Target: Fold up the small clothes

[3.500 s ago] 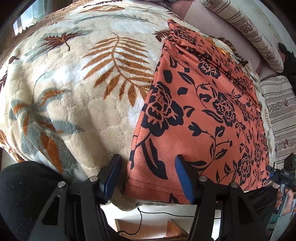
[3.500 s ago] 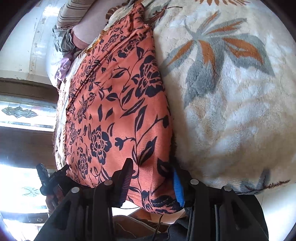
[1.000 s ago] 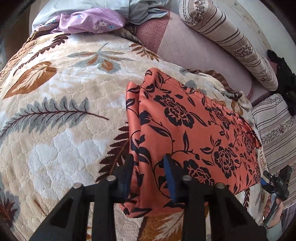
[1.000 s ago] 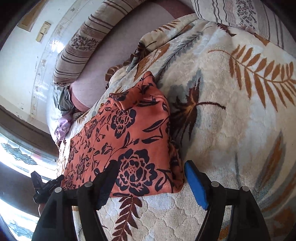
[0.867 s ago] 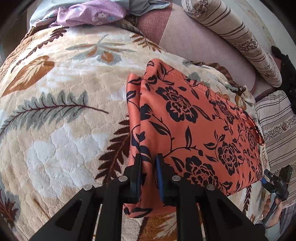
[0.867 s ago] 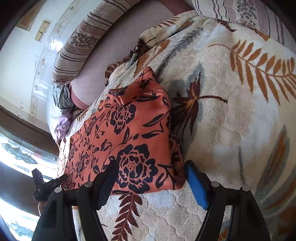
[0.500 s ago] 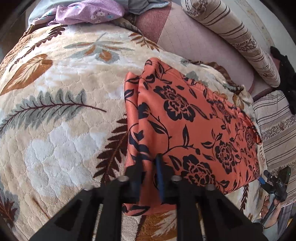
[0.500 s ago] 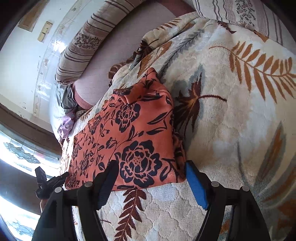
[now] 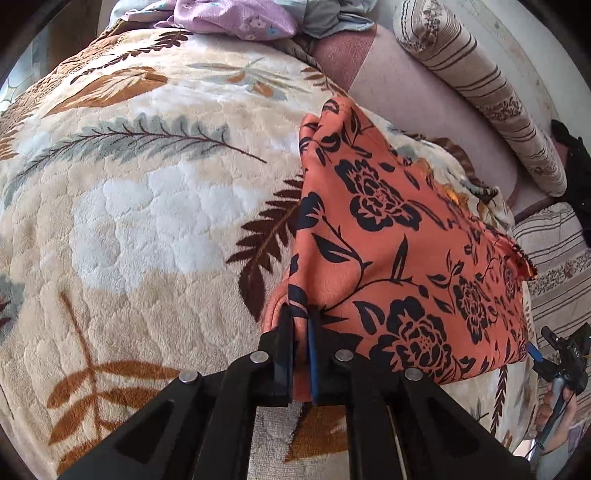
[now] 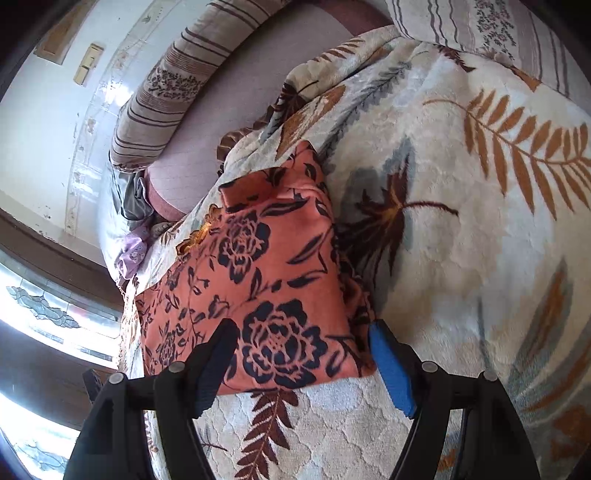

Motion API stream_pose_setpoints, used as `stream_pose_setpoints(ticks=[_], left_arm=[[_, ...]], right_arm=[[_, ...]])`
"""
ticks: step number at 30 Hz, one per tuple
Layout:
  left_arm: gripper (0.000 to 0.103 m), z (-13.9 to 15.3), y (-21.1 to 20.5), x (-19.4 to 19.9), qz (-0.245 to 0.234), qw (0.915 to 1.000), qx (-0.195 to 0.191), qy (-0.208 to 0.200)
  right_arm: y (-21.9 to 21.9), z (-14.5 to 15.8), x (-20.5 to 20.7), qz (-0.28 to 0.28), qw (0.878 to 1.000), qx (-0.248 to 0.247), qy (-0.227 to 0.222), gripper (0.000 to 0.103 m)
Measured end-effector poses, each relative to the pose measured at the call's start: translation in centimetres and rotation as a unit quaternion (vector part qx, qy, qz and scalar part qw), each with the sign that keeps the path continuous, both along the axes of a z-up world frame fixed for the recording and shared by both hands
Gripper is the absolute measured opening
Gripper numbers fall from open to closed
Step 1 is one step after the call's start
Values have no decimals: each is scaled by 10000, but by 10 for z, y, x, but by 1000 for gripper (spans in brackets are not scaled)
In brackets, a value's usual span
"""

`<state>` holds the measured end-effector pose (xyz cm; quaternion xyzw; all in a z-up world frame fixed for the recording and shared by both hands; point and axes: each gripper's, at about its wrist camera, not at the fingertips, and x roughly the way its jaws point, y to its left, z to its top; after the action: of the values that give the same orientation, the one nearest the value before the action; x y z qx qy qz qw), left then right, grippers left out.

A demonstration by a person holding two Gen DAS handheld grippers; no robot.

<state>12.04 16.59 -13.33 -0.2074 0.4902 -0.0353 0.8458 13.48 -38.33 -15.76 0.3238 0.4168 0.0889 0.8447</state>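
My left gripper point(image 9: 301, 325) has its jaws pinched tight on the near corner of the cloth point(image 9: 399, 258), a thin fold of fabric caught between the pads. My right gripper point(image 10: 301, 354) has its jaws spread wide, straddling the cloth's point(image 10: 266, 295) other near corner without pressing it, the blue pad just beside the edge. The cloth is orange with black roses, leaves and vines, soft and matte, folded into a flattish layered slab with a bunched, rumpled far end. It lies on the blanket point(image 9: 129, 221), which covers the bed: thick, plush cream fleece with a quilted bubble texture and printed rust, brown and grey fern leaves. Past it are a mauve sheet point(image 9: 417, 96), a striped cylindrical bolster point(image 9: 480, 88) and a crumpled lilac garment point(image 9: 236, 18).
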Motion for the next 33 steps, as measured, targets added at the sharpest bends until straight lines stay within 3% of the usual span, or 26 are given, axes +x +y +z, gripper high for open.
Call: stream_pose_setpoints(ticks=[3, 5, 6, 8, 10, 12, 14, 16, 18, 20, 23, 26, 27, 28, 29, 31, 33], left_arm=[[16, 6, 2, 6, -164, 9998, -77, 96], [29, 16, 5, 7, -225, 9997, 8, -117], [44, 22, 7, 9, -173, 9995, 129, -232], [56, 30, 13, 15, -85, 9990, 190, -390], [56, 33, 17, 21, -101, 9990, 134, -412], [56, 31, 17, 26, -116, 9990, 174, -404], [56, 27, 15, 27, -84, 9991, 180, -383], [56, 23, 12, 26, -80, 9991, 230, -344], [56, 23, 9, 23, -70, 9990, 319, -312], [56, 32, 8, 17, -90, 9979, 420, -493], [57, 51, 2, 8, -60, 9949, 643, -770], [76, 64, -11, 2, -51, 9934, 594, -984], [83, 66, -16, 1, -40, 9926, 612, -1045], [84, 65, -23, 0, -44, 9920, 632, -1088], [84, 61, -29, 2, -59, 9924, 680, -1029], [84, 48, -41, 9, -65, 9950, 759, -650], [84, 41, -49, 9, -51, 9960, 774, -437]], right_arm=[[8, 20, 24, 165, 9991, -343, -203, 77], [18, 31, 46, 312, 9954, -868, -258, 77], [24, 36, 57, 411, 9915, -1201, -290, 77], [40, 43, 79, 685, 9768, -1993, -385, 77], [56, 46, 95, 923, 9553, -2765, -495, 77], [62, 38, 113, 1055, 9434, -3115, -432, 77], [52, 29, 134, 860, 9526, -2906, -254, 77], [22, 16, 153, 172, 9724, -2325, 83, 77], [-7, -2, 164, -524, 9807, -1774, 637, 76], [-11, 7, 153, -757, 9805, -1774, 372, 75], [0, 34, 121, -533, 9873, -1478, -218, 77], [25, 49, 93, 334, 9963, -626, -490, 79], [36, 45, 90, 690, 9964, -299, -392, 84], [46, 36, 89, 981, 9949, -114, -185, 84], [54, 26, 91, 1087, 9937, -253, 78, 84], [53, -4, 103, 937, 9899, -755, 750, 82], [36, -9, 95, 340, 9973, -80, 651, 83]])
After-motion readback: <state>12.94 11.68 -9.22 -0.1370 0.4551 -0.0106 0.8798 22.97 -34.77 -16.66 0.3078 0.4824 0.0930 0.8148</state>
